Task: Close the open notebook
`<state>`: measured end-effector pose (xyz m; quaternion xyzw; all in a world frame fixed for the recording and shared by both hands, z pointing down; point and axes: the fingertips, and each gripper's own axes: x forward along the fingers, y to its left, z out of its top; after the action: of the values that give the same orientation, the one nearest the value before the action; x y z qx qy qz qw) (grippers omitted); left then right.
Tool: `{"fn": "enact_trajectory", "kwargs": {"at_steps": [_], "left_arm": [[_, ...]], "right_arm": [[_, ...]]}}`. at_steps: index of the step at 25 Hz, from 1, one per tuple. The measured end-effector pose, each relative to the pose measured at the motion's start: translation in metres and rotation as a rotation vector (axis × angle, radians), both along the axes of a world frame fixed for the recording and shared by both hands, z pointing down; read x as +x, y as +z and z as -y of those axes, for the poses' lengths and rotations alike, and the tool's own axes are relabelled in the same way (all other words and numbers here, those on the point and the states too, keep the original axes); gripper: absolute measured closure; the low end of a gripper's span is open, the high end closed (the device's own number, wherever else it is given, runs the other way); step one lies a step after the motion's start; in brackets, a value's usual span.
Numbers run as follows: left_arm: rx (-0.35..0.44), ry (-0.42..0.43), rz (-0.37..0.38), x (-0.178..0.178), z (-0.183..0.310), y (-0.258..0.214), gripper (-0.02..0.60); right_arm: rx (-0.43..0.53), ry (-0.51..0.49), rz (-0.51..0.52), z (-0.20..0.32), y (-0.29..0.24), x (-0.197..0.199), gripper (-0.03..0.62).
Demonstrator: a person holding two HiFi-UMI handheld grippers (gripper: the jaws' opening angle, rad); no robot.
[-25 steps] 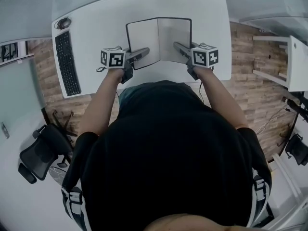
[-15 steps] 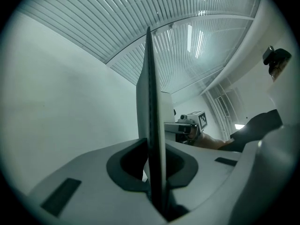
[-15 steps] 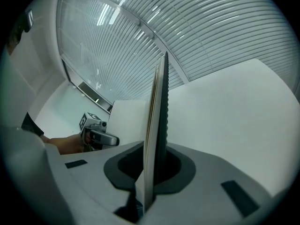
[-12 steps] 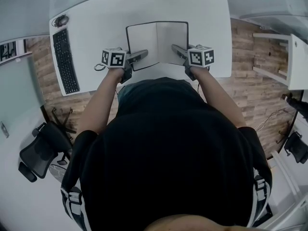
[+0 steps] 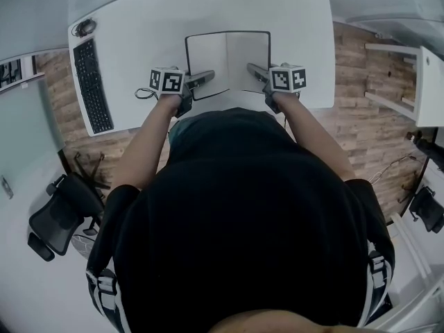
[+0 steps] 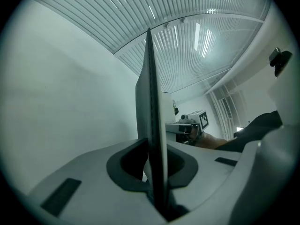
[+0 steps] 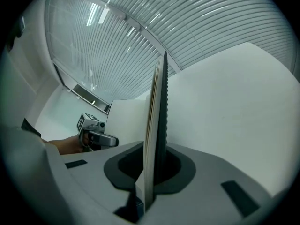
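The keyboard [image 5: 91,82] and mouse [image 5: 86,28] lie along the far-left edge of the white surface [image 5: 152,26], well apart from the work, which probably keeps the middle free for handling the book.

The left gripper [image 5: 208,77] has its jaws clamped on the near-left corner of the notebook [image 5: 227,57]. Its own view shows the dark cover [image 6: 151,116] standing edge-on, pinched between the pads. The notebook lies open at the centre of the surface, spine running near to far, with both halves spread and their pages facing up.

The right gripper [image 5: 251,69] mirrors this at the near-right corner, jaws pressed on a thicker bundle: pale pages [image 7: 149,139] against the dark cover. Holding both halves at their near corners gives each hand control of one side. In my judgement, that suits folding one half over the spine onto the other while the second half is kept steady.

No readable writing shows anywhere. The pages look blank, and the cubes carry only black-and-white square markers.
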<state>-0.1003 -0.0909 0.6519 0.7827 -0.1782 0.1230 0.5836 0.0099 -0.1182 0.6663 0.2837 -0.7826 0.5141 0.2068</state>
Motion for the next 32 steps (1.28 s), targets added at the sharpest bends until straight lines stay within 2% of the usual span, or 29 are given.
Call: {"fn": "enact_trajectory", "kwargs": {"at_steps": [9,32], "left_arm": [[-0.051,0.012,0.015,0.003,-0.012,0.024,0.532],[-0.128,0.012,0.046,0.006,-0.024,0.064,0.532]], "right_arm": [[-0.058,0.019,-0.004,-0.015,0.024,0.004,0.528],[-0.107,0.007,-0.055,-0.026,0.062,0.007,0.528]]}}
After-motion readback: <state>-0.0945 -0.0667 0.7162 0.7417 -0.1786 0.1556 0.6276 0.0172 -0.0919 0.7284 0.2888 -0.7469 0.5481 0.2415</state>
